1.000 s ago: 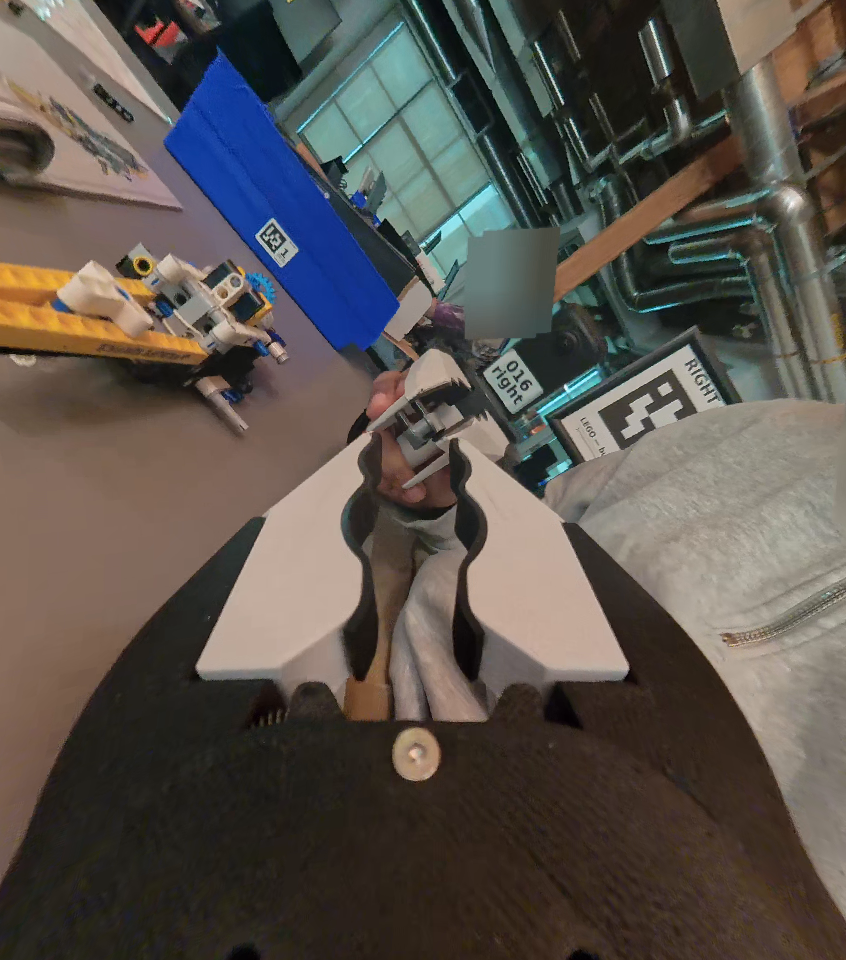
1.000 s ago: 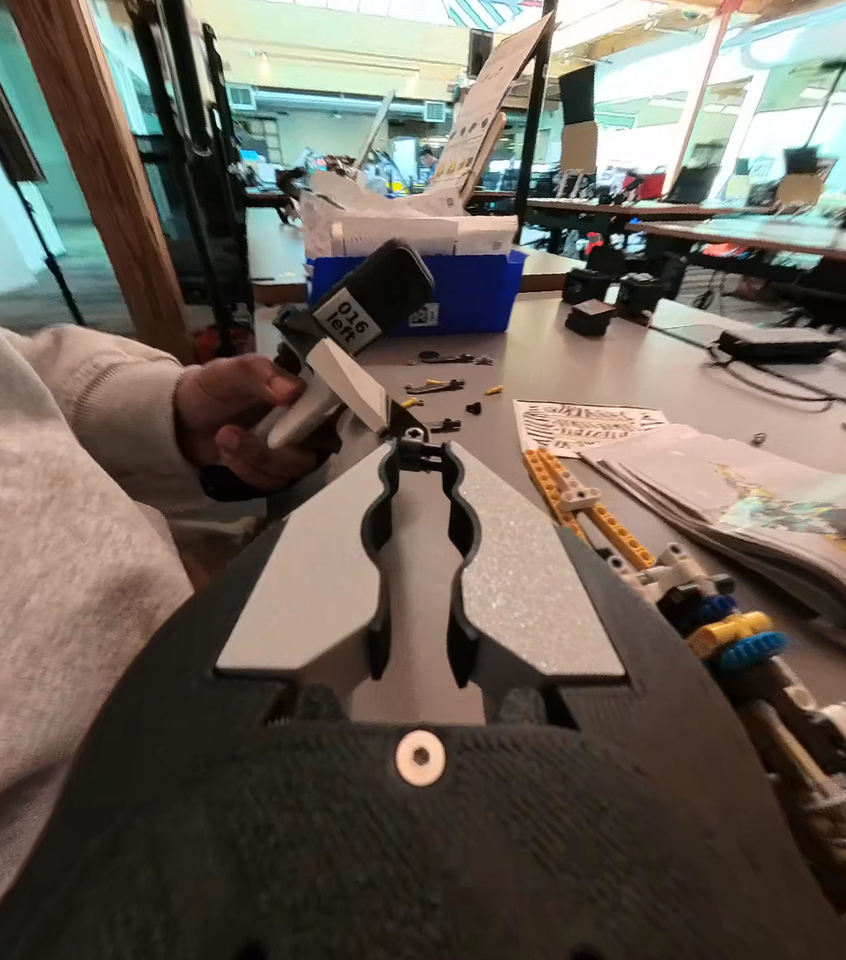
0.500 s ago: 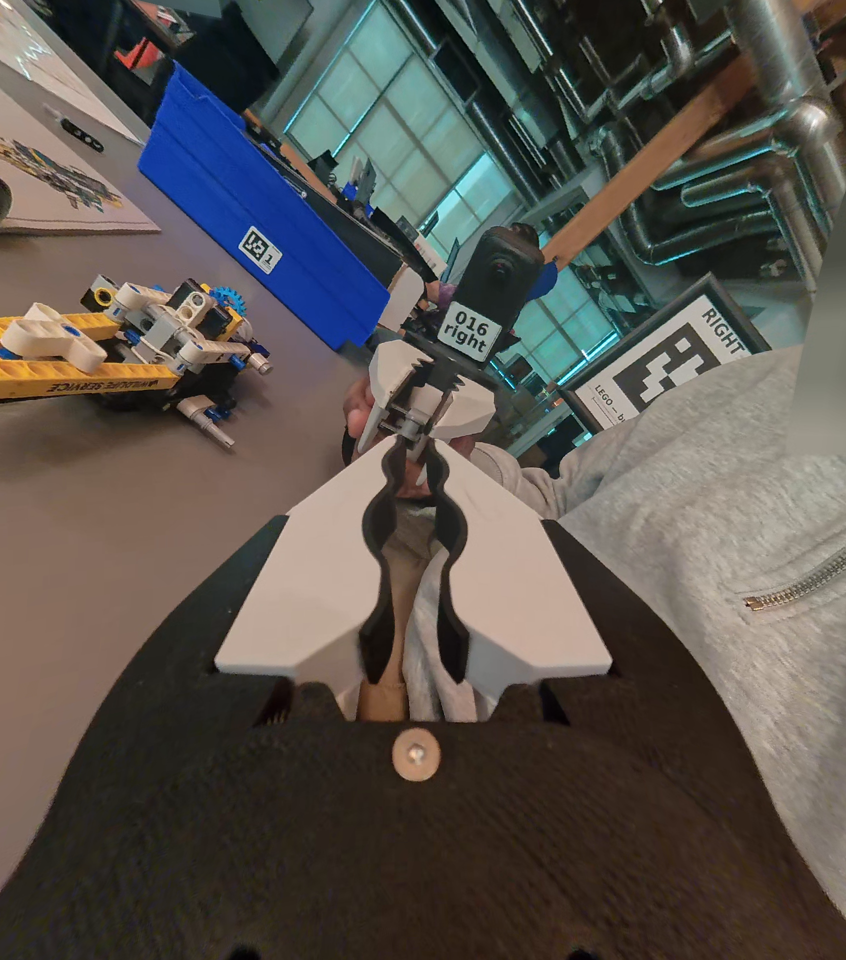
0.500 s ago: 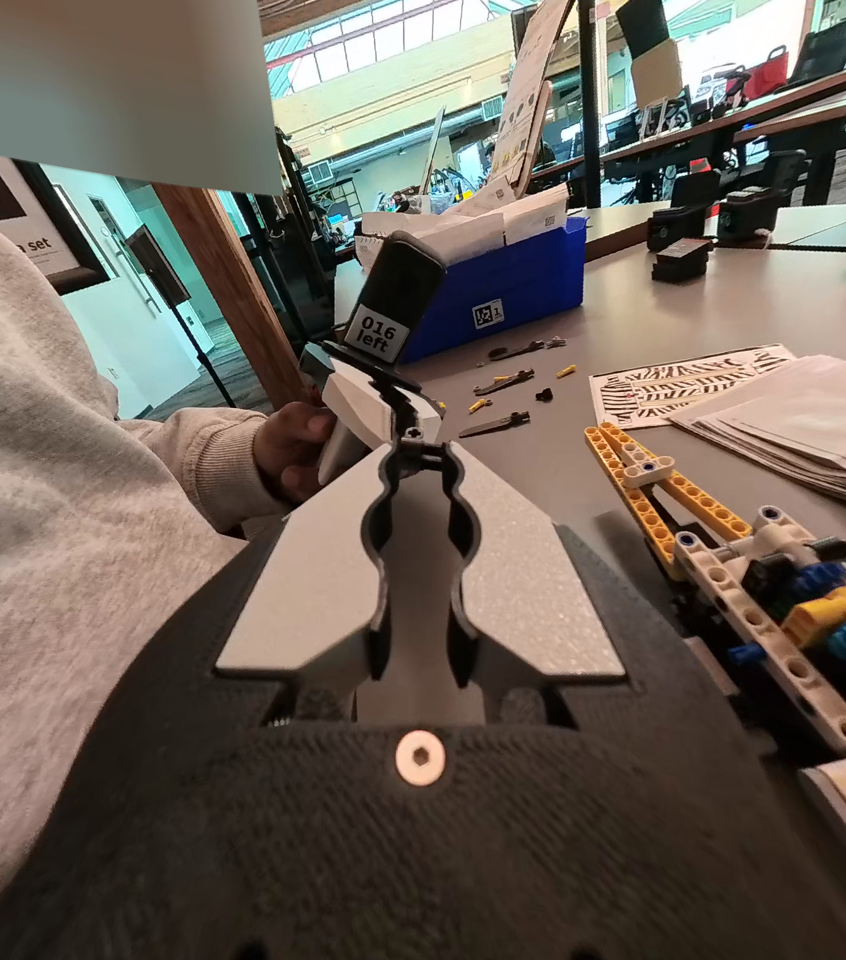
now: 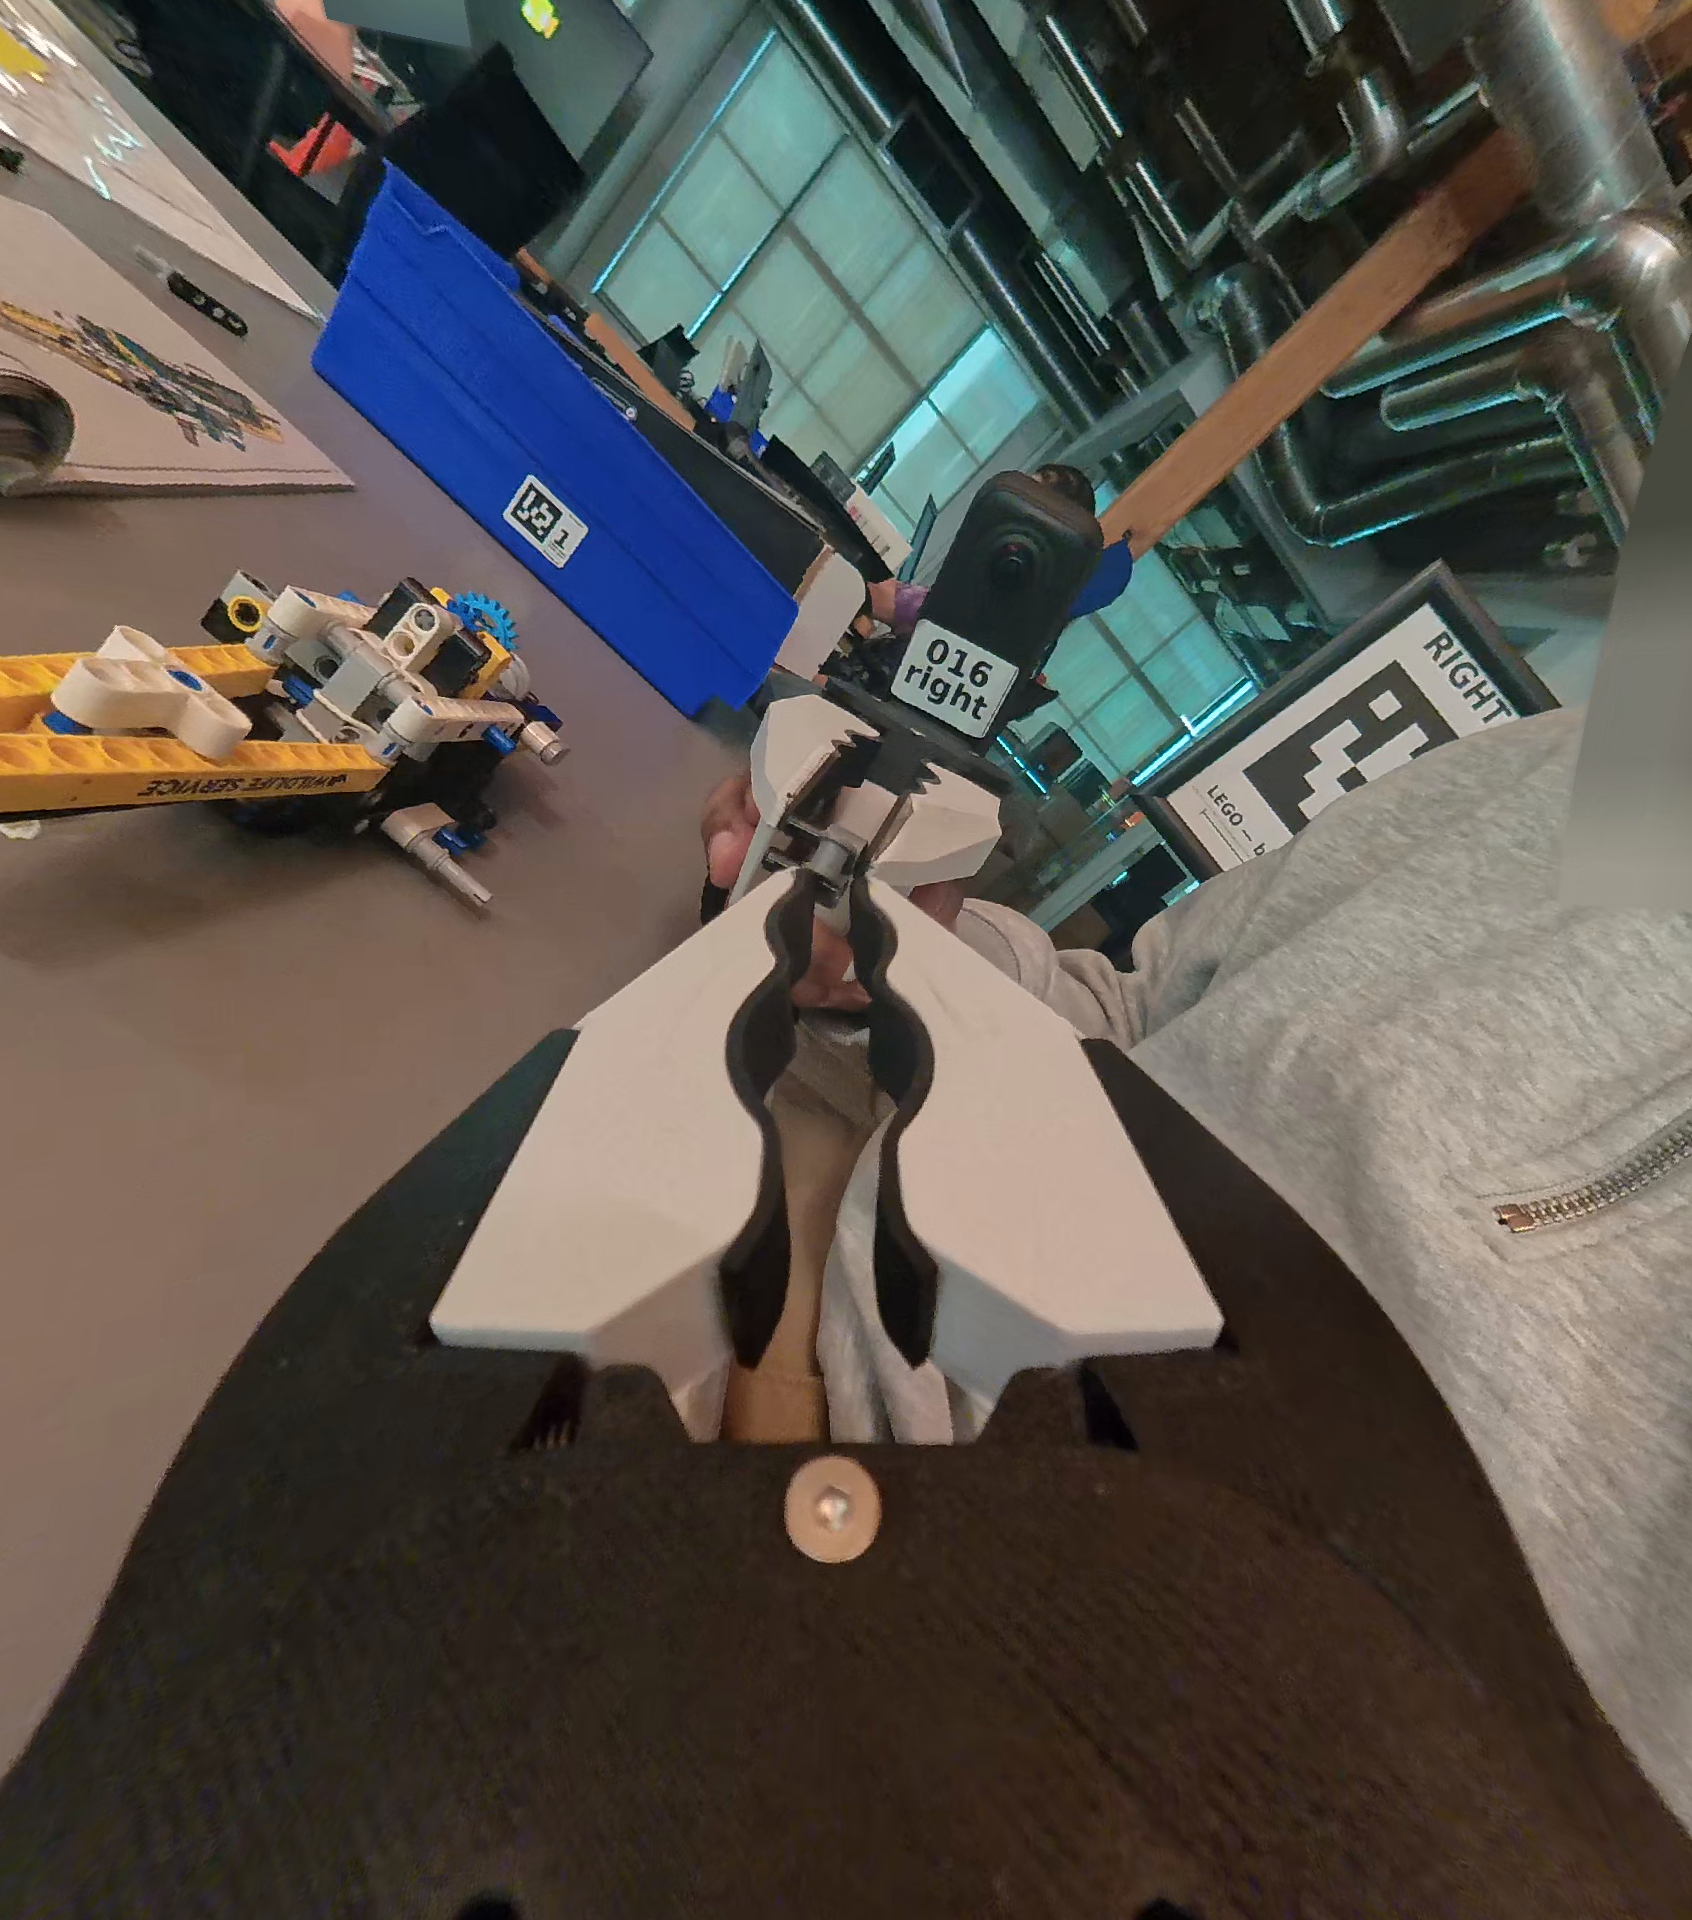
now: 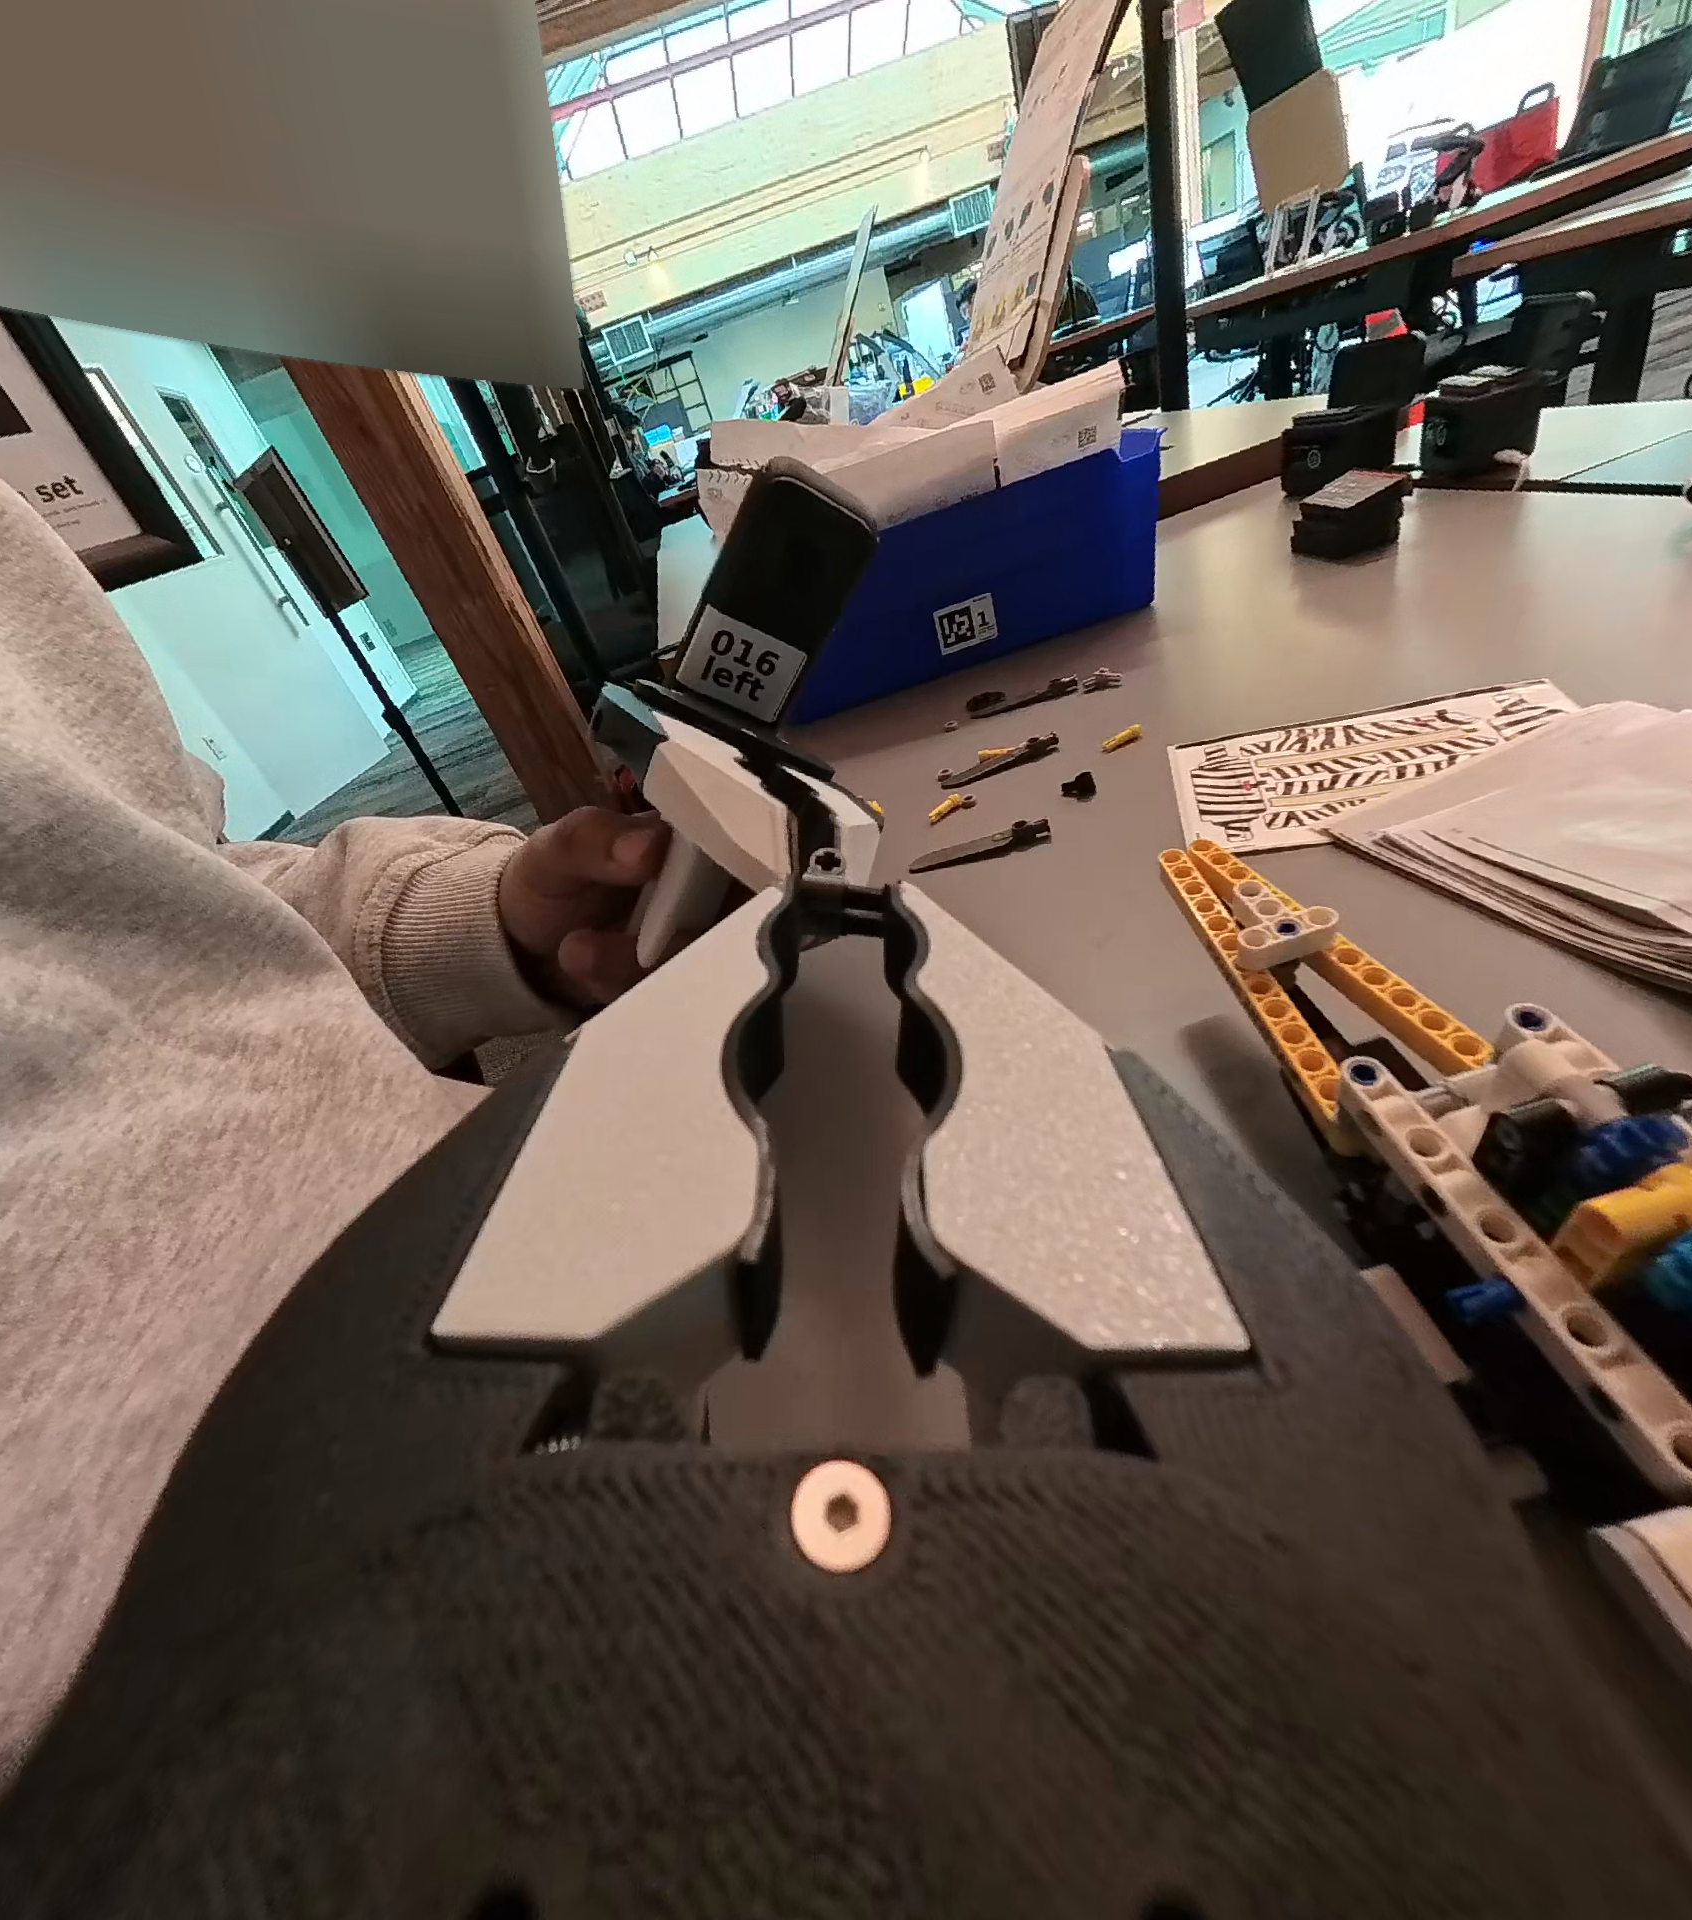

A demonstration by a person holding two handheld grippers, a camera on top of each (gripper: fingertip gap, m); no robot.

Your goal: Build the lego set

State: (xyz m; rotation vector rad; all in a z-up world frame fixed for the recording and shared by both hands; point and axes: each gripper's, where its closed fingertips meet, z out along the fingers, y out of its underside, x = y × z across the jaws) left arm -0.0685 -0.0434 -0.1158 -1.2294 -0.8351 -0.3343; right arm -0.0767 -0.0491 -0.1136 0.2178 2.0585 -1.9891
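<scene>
A small grey lego piece [image 5: 829,864] is being held in the air in front of the person's chest, pinched at the meeting point of the two grippers. The left gripper [image 5: 826,891] is closing its fingertips on the near end of the piece, its fingers almost together. The right gripper [image 6: 840,914] is facing it tip to tip, nearly closed as well, gripping a dark part of the same small piece [image 6: 834,902], whose cross-shaped hole is showing just above the tips. A hand [image 6: 577,914] is wrapping the handle of the left gripper, with a grey sleeve [image 6: 198,935] running back from it.

The half-built lego model [image 5: 229,717] is lying on the grey table [image 5: 198,1039], well apart from the grippers, with long yellow beams [image 6: 1278,977], white beams and a blue gear [image 5: 486,613]. An open booklet [image 5: 11,405] is lying beyond the model, a striped sheet [image 6: 1341,764] is lying beside it, and loose small parts [image 6: 1003,758] are scattered near a blue bin [image 6: 987,582] at the table's far side.
</scene>
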